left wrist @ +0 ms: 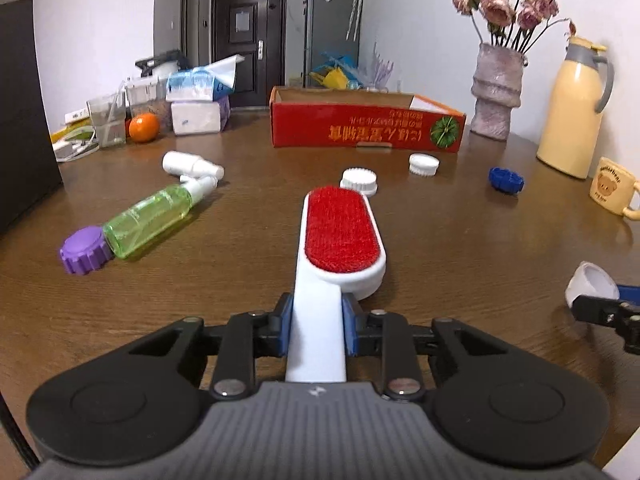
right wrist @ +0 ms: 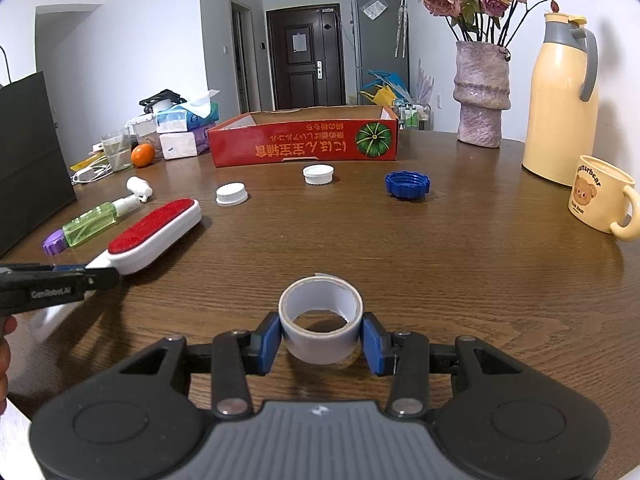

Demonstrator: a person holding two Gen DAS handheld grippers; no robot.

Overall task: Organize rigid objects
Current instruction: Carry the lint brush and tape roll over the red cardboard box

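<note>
- Left tongs (left wrist: 316,330), bottom centre of left view: blue pads clamped on the white handle of the lint brush (left wrist: 340,236); red bristle face up, head pointing twd the red box (left wrist: 360,126) at upper centre. Can't tell if the head is resting on the tabletop (left wrist: 460,248) or just off it.
- Right tongs (right wrist: 322,338), bottom centre of right view: pads against both sides of the tape roll (right wrist: 320,330), squeezed on it; roll upright, hole facing up, at/just above the wood.
- Step in hand, my read: carry both items to the box. Brush held far back on the handle, so long lever – keep wrist level, lift the head over the box wall before letting go. Tape is smooth & round; keep squeeze even so it doesn't pop out.
- Mid tabletop, left of frame in left view: green spray bottle (left wrist: 152,220) lying down, purple cap (left wrist: 86,250) touching its base, small white bottle (left wrist: 192,164) just beyond.
- Further: two white caps (left wrist: 359,181) (left wrist: 424,164) & a blue cap (left wrist: 506,180) loose in front of the box – prob. still to sort.
- Surface: dark wood grain, glossy, w/ reflections.
- Far edge: vase w/ dried roses (left wrist: 496,92), cream thermos (left wrist: 572,108), bear mug (left wrist: 614,192) at right; tissues (left wrist: 198,100) & orange (left wrist: 144,128) at left.
- Room behind: dark door (left wrist: 250,44), grey fridge (left wrist: 332,28), white walls.
</note>
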